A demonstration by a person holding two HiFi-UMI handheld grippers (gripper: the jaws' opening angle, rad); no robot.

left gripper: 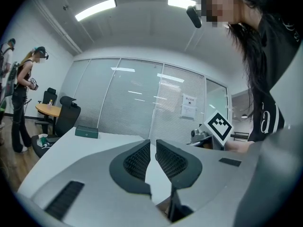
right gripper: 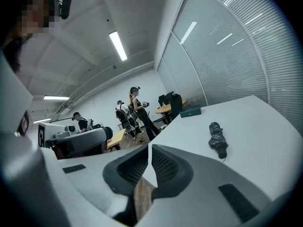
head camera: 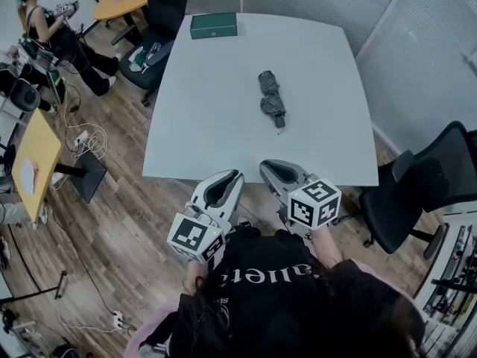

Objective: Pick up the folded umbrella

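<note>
The folded umbrella (head camera: 271,98) is dark grey and lies near the middle of the white table (head camera: 209,118), handle end toward me; the right gripper view shows the umbrella (right gripper: 218,139) ahead to the right. My left gripper (head camera: 240,174) and right gripper (head camera: 264,165) hover side by side at the table's near edge, short of the umbrella. Both are shut with nothing between their pads. The left gripper (left gripper: 152,146) points across the table top; the right gripper (right gripper: 149,152) sits at the table's corner.
A green box (head camera: 213,25) lies at the table's far edge. Black office chairs stand at the far left (head camera: 160,21) and at the right (head camera: 421,192). A glass wall runs behind the table. People (right gripper: 137,109) stand by orange desks (head camera: 119,1) to the left.
</note>
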